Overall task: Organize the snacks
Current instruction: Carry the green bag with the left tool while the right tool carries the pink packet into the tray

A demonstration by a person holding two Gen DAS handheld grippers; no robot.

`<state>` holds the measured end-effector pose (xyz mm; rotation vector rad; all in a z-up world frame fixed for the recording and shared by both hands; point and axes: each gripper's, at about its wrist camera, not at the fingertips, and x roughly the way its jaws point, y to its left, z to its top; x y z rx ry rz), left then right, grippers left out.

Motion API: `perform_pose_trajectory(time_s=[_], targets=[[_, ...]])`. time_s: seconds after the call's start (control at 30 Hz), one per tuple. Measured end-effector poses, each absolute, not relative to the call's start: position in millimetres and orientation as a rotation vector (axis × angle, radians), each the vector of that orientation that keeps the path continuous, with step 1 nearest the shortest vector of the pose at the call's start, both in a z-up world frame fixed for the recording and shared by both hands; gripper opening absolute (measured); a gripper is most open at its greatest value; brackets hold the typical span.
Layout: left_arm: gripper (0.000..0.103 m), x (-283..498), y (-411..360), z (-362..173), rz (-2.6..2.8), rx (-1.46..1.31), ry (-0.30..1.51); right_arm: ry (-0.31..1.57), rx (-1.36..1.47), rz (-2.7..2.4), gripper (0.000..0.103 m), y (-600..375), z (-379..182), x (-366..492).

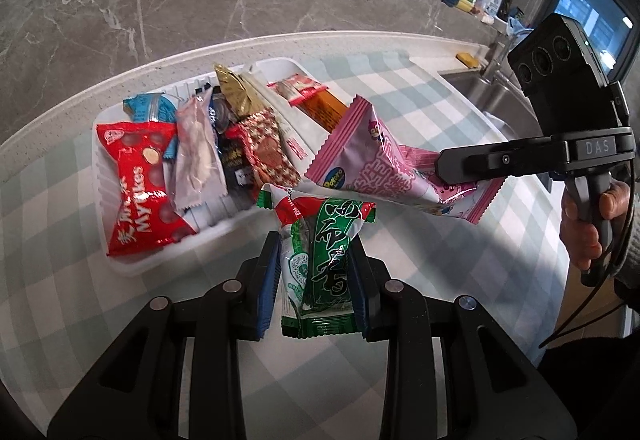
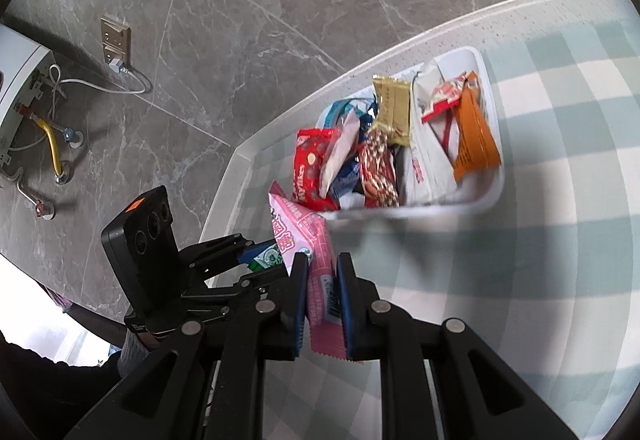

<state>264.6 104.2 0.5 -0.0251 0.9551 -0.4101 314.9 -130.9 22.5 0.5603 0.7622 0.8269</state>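
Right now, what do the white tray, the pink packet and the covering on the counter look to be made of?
White tray: thin moulded plastic, apparently; ribbed walls, dull sheen.
Pink packet, clamped in the right gripper: glossy plastic film with zigzag-cut sealed ends.
Checked cloth: pale green and white squares, lying flat; woven fabric or wipeable vinyl, the pictures do not settle which.

- Green seaweed packet: upright, crumpled, at 6 o'clock of tray.
- Pink packet: tilted, at 3 o'clock.
- White tray: heaped with wrapped snacks.
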Motion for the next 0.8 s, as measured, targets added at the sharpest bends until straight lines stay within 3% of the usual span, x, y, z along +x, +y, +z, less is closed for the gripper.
perform_pose_trajectory(time_s=[0.8], targets=[[0.029,361,146,14,-0.279,-0.108,0.918,0.698,0.624,0.752,0.016,-125,49,407]])
